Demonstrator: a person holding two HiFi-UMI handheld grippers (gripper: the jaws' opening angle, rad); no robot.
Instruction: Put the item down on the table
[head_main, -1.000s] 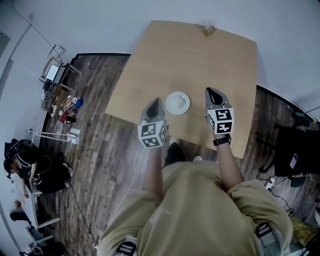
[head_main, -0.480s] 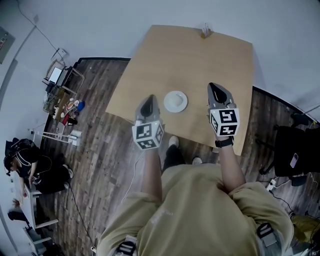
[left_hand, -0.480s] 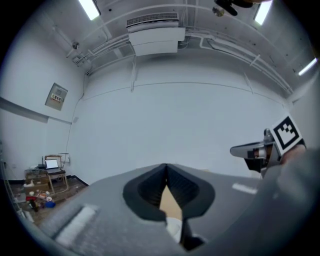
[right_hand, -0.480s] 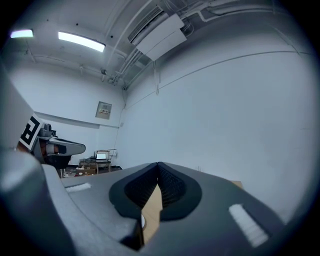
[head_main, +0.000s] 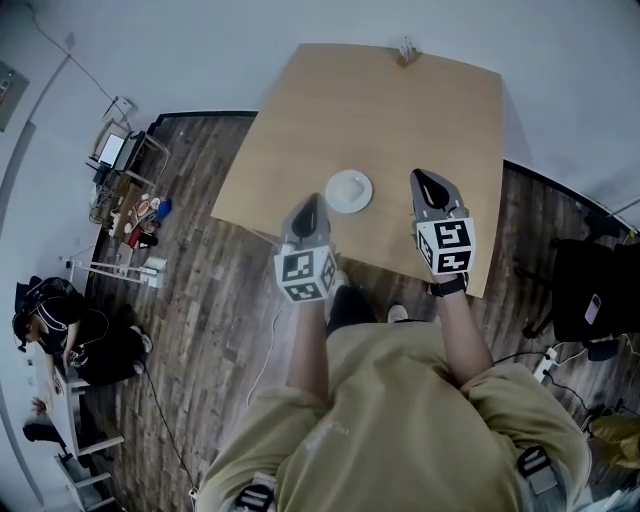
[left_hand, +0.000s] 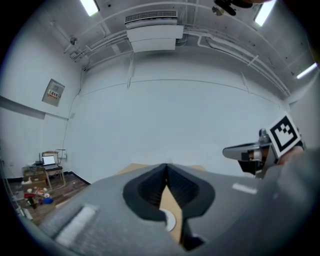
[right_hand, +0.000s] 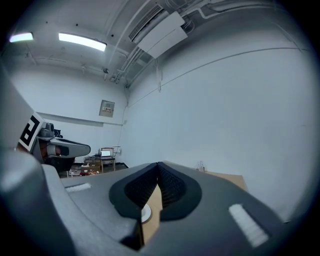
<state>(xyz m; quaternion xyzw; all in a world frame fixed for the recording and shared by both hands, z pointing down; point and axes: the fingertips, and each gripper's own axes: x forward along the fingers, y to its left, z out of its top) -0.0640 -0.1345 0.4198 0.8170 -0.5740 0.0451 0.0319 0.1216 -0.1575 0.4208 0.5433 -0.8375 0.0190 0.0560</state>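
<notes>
A white round dish (head_main: 348, 191) rests on the wooden table (head_main: 400, 110) near its front edge, and nothing is holding it. My left gripper (head_main: 311, 203) hovers just left of the dish with its jaws shut and empty. My right gripper (head_main: 427, 181) is to the right of the dish, over the table, also shut and empty. In the left gripper view the jaws meet at the tip (left_hand: 166, 167), and a sliver of the dish (left_hand: 171, 221) shows below them. The right gripper view shows the same: closed jaws (right_hand: 159, 167) and a bit of the dish (right_hand: 145, 214).
A small holder (head_main: 406, 52) stands at the table's far edge, close to the white wall. A person (head_main: 50, 320) sits on the floor at the far left, beyond clutter (head_main: 135, 212) and a desk with a laptop (left_hand: 49, 162). A black chair (head_main: 590, 290) stands to the right.
The view has drifted slightly. My left gripper swayed a little left and came back. Both grippers stay shut beside the dish, which has not moved on the table.
</notes>
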